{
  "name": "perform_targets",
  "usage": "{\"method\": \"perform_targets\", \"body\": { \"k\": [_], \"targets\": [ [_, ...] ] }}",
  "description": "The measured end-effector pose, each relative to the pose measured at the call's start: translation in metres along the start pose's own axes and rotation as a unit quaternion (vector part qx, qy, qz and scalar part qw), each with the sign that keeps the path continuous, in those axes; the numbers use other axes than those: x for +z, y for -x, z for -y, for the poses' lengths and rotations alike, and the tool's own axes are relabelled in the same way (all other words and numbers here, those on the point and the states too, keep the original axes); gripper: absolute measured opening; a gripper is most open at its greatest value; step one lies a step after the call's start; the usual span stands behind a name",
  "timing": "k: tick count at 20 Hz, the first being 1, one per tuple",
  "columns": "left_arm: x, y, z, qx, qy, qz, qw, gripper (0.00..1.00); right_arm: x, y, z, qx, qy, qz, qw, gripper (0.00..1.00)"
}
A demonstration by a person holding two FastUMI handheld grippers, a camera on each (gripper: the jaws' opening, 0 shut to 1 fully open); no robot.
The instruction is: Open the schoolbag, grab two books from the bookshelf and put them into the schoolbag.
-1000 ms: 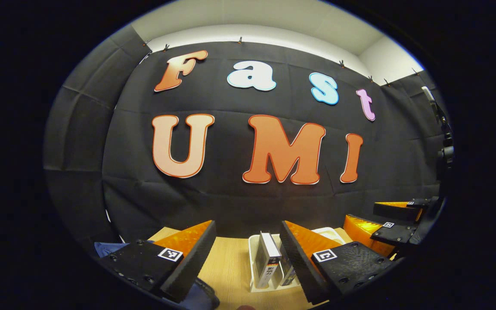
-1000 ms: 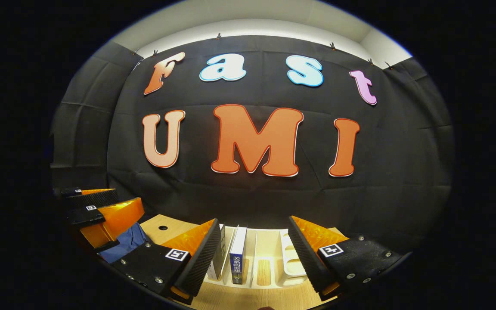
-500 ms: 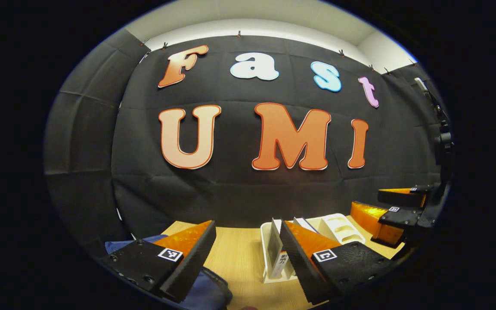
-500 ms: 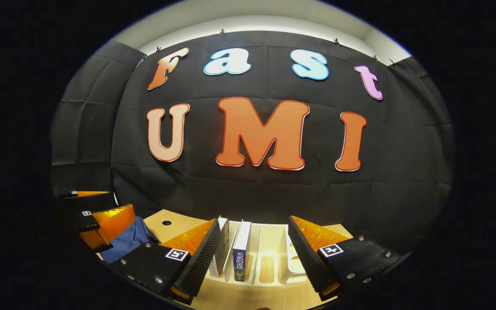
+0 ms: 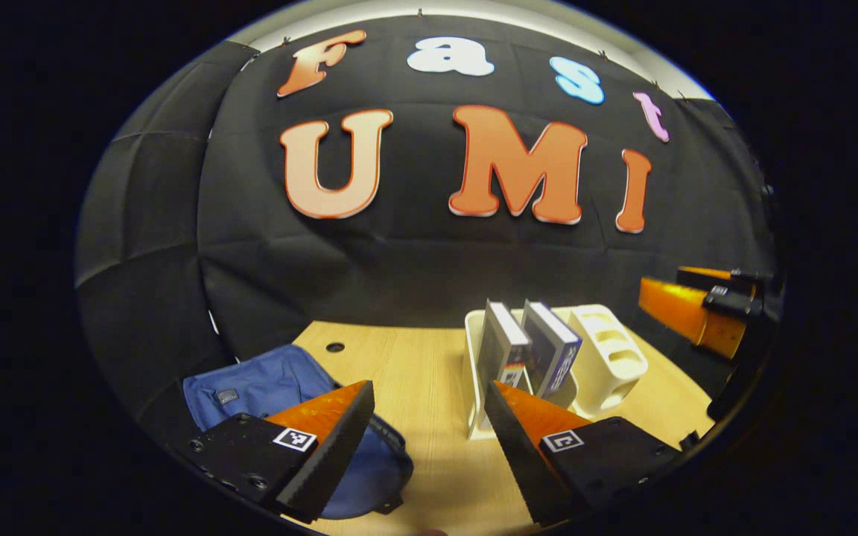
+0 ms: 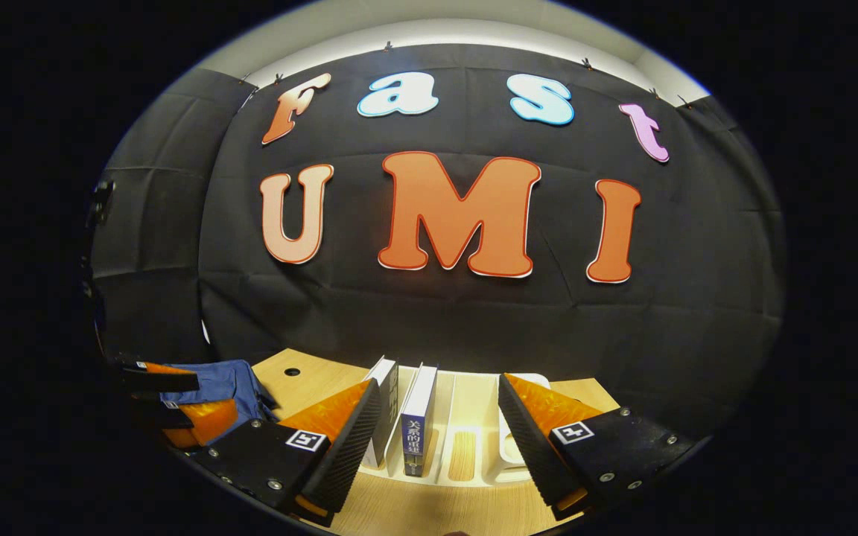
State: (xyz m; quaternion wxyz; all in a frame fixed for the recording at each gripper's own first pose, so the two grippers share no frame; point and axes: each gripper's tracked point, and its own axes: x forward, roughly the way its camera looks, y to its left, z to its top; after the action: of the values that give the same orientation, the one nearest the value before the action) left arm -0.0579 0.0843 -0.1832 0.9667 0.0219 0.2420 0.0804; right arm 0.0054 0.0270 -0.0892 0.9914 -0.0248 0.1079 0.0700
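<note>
Both the left gripper (image 5: 429, 424) and the right gripper (image 6: 436, 432) are spread and empty, schoolbag (image 5: 280, 387) lying unopened on the counter (image 5: 421, 372) — risk: two books (image 6: 407, 420) lean loosely in the bookshelf (image 6: 466, 447), and a one-sided nudge could topple them.

The left gripper view looks from above the near edge of the tabletop (image 5: 429, 372) toward the booth's back wall, with the schoolbag (image 5: 265, 387) at lower left and the bookshelf (image 5: 608, 357) right of centre. The right gripper view sits lower and closer, facing the bookshelf (image 6: 474, 417) at bottom centre. Both views share tabletop (image 6: 310, 376), bookshelf and schoolbag (image 6: 228, 383).
</note>
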Motion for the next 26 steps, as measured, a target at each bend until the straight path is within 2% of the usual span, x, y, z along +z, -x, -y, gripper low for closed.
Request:
{"method": "perform_targets", "body": {
  "k": [4, 7, 10, 12, 13, 14, 18, 21, 23, 26],
  "targets": [
    [-0.072, -0.005, -0.013, -0.002, -0.049, -0.097, 0.994, 0.94, -0.013, 0.004, 0.009, -0.003, 0.004, -0.009, 1.000, 0.94],
    [-0.121, 0.001, -0.022, -0.009, -0.082, -0.181, 0.980, 0.96, -0.026, 0.006, 0.020, -0.008, 0.004, -0.016, 1.000, 0.94],
    [-0.148, 0.010, -0.036, -0.009, -0.136, -0.225, 0.965, 0.96, -0.034, 0.007, 0.028, -0.014, -0.004, -0.021, 1.000, 0.94],
    [-0.161, 0.008, -0.044, 0.010, -0.181, -0.236, 0.955, 0.97, -0.042, 0.008, 0.035, -0.020, -0.010, -0.025, 0.999, 0.94],
    [-0.169, 0.008, -0.049, 0.017, -0.203, -0.233, 0.951, 0.90, -0.045, 0.008, 0.039, -0.023, -0.013, -0.028, 0.999, 0.94],
    [-0.173, 0.007, -0.051, 0.024, -0.228, -0.231, 0.946, 0.96, -0.049, 0.009, 0.044, -0.028, -0.015, -0.031, 0.999, 0.94],
    [-0.188, 0.001, -0.054, 0.055, -0.335, -0.213, 0.916, 0.94, -0.057, 0.013, 0.055, -0.042, -0.021, -0.042, 0.998, 0.94],
    [-0.207, -0.002, -0.055, 0.074, -0.377, -0.215, 0.898, 0.94, -0.058, 0.014, 0.059, -0.046, -0.015, -0.044, 0.998, 0.94],
    [-0.205, -0.002, -0.061, 0.091, -0.381, -0.212, 0.895, 0.92, -0.060, 0.017, 0.059, -0.046, -0.009, -0.048, 0.998, 0.94],
    [-0.208, -0.005, -0.066, 0.107, -0.368, -0.219, 0.898, 0.88, -0.061, 0.017, 0.056, -0.042, -0.002, -0.051, 0.998, 0.94]
  ]
}}
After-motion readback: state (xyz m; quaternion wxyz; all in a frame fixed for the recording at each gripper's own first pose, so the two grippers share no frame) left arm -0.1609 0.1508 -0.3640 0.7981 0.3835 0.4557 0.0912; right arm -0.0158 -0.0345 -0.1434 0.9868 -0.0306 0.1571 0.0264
